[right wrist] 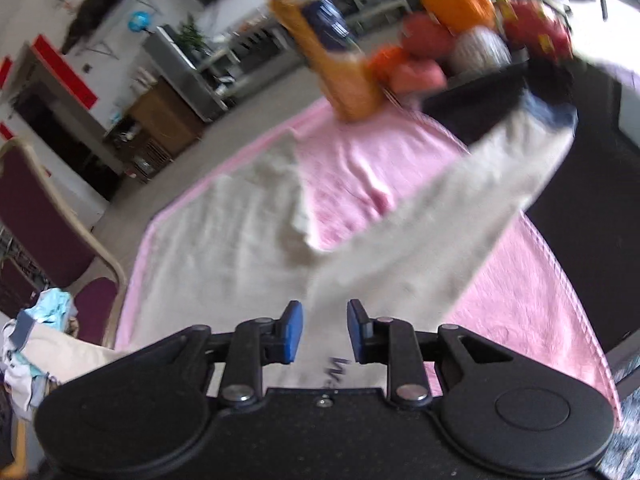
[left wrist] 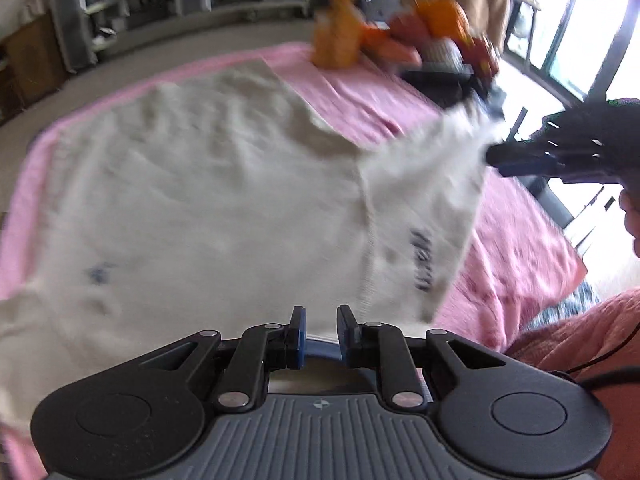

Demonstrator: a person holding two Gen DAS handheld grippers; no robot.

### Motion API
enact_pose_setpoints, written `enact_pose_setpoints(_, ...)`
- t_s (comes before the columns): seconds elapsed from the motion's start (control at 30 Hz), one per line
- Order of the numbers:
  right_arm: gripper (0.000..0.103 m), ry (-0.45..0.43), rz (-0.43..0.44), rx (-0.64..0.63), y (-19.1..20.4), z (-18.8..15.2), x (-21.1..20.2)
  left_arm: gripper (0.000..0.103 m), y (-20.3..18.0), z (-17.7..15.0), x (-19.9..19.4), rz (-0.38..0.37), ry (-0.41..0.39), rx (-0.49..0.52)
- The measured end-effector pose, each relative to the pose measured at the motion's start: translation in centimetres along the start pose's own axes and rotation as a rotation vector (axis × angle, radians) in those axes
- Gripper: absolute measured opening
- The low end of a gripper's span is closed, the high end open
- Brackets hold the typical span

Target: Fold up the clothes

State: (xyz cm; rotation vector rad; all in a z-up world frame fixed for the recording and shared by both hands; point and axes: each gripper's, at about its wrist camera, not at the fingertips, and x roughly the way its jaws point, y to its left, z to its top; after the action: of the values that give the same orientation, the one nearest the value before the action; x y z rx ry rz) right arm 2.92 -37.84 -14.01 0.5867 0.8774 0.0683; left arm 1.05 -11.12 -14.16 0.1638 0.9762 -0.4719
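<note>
A cream sweatshirt lies spread on a pink blanket. Its right sleeve, with dark lettering and a blue cuff, stretches toward the far right. My left gripper is open and empty, just above the near edge of the sweatshirt. My right gripper is open and empty over the base of the sleeve, which runs away to its blue cuff. The right gripper also shows in the left wrist view at the sleeve's end. Both views are blurred.
An orange bottle, several orange and red toys and a black box stand at the far end of the blanket. A maroon chair with a pile of clothes stands at the left.
</note>
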Motion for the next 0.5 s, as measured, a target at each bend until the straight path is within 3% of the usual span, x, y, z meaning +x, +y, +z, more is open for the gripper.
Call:
enact_pose_setpoints(0.1, 0.023, 0.053, 0.06, 0.076, -2.4, -1.0, 3.1, 0.012, -2.6, -0.7, 3.3, -0.02, 0.061, 0.037)
enact_pose_setpoints(0.17, 0.022, 0.122, 0.035, 0.085, -2.9, -1.7, 4.9, 0.012, -3.8, -1.5, 4.5, -0.001, 0.09, 0.085)
enact_pose_setpoints(0.27, 0.022, 0.216, 0.015, -0.027, -1.5, -2.4, 6.9, 0.01, -4.5, -2.2, 3.9, 0.023, 0.073, 0.129)
enact_pose_setpoints(0.37, 0.019, 0.298, 0.004, -0.107, -0.7, -3.8, 7.9, 0.01, -3.9, -2.6, 3.1, 0.003, 0.085, 0.084)
enact_pose_setpoints(0.5, 0.019, 0.291, -0.053, -0.124, -1.0, -4.8, 6.2, 0.011, -4.4, -3.4, 2.2, 0.014, 0.078, 0.091)
